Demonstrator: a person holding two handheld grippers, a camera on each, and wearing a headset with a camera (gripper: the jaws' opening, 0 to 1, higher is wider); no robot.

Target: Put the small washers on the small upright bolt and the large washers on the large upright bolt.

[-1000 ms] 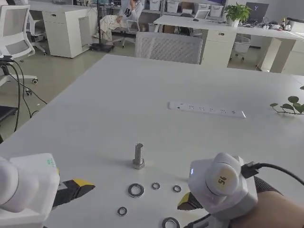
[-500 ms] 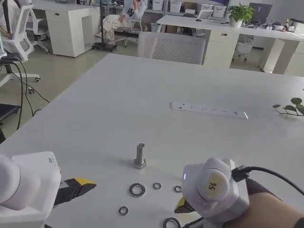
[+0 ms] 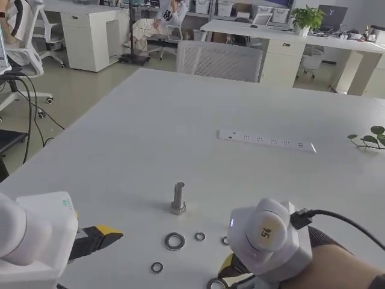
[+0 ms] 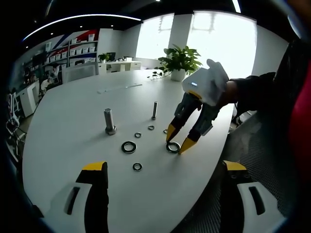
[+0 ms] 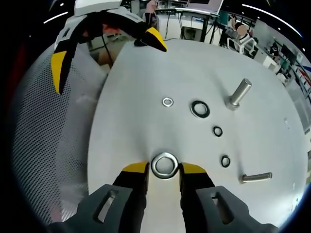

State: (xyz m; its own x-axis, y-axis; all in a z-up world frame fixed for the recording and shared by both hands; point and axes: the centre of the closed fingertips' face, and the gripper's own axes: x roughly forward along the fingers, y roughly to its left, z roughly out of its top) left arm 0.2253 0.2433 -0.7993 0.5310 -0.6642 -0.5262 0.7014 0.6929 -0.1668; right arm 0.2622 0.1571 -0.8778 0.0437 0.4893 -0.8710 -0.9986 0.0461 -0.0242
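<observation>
Right claw (image 4: pixel 176 144) pinched on a large washer (image 5: pixel 164 165) lying flat near the table (image 3: pixel 180 120) edge (pick-up step; both bolts look bare). Left claw (image 4: pixel 164 166) jaws wide apart, empty. Next, as I judge it: lift, carry to the large bolt (image 3: pixel 178 198), centre the hole over its tip.

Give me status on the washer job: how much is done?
Done: nothing; large bolt and small bolt are both bare. In hand: the right tool straddles a large washer lying on the table; grip unconfirmed. The left tool hangs open. Left: that washer, the second large washer and three small washers, all loose on the table.
</observation>
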